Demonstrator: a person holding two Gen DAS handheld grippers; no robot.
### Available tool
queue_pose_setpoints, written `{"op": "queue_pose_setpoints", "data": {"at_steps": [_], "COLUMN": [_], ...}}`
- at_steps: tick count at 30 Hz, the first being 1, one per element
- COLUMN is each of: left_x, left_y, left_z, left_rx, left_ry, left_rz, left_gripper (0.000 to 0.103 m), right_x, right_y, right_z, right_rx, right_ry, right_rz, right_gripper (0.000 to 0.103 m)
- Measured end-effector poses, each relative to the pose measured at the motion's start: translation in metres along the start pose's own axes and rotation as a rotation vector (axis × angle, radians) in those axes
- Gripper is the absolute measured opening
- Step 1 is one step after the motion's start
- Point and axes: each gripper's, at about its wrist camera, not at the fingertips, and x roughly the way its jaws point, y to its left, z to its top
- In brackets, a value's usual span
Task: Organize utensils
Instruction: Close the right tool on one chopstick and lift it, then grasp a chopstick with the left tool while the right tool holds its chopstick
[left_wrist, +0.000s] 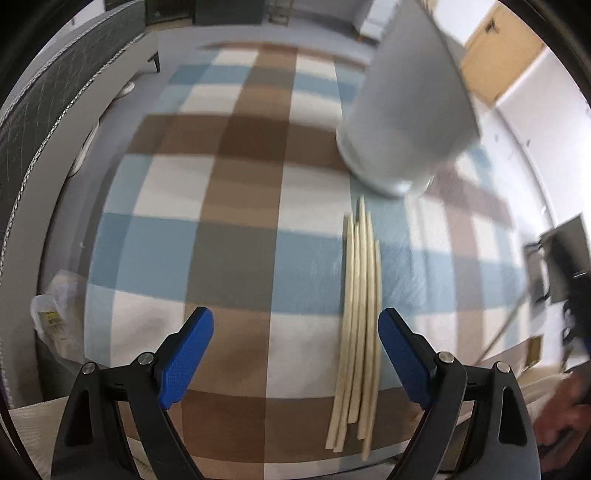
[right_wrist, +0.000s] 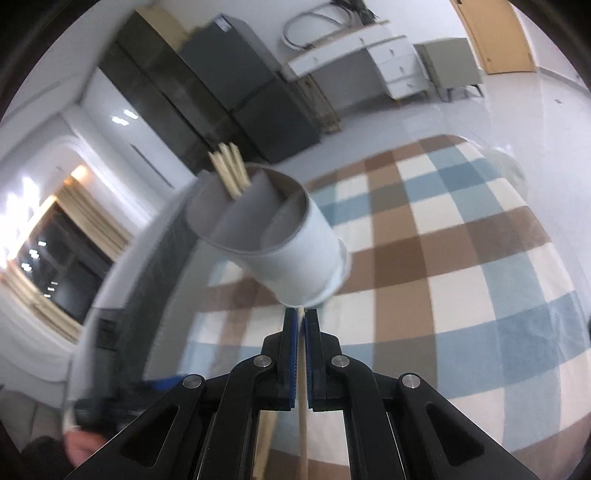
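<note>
Several pale wooden chopsticks lie side by side on the checked cloth. My left gripper hangs open above the cloth, and the bundle lies just inside its right blue pad without touching it. A grey round utensil holder stands beyond the bundle's tips. In the right wrist view the same holder has an inner divider, and a few chopsticks stick out of its far section. My right gripper is shut on a single chopstick, just in front of the holder's base.
A crumpled plastic bag sits at the cloth's left edge, and the wooden table edge shows at lower left. A person's hand is at the lower right. Dark cabinets and a white desk stand across the room.
</note>
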Motion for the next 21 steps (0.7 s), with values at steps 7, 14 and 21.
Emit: {"op": "queue_pose_setpoints", "data": {"at_steps": [7, 14, 21], "left_x": [0.021, 0.025, 0.029], "left_y": [-0.004, 0.009, 0.013], "left_z": [-0.011, -0.011, -0.011], "left_rx": [0.012, -0.025, -0.013], "left_ry": [0.06, 0.079, 0.075], "left_rz": [0.09, 0.13, 0.173], "left_gripper": [0.088, 0.088, 0.088], "right_x": [-0.004, -0.001, -0.001], "right_y": [-0.015, -0.025, -0.019], "right_z": [0.001, 0.002, 0.001], "right_rx": [0.026, 0.059, 0.033], "right_ry": [-0.005, 0.001, 0.002], "right_rz": [0.026, 0.031, 0.038], "right_gripper": [0.003, 0.003, 0.003]}}
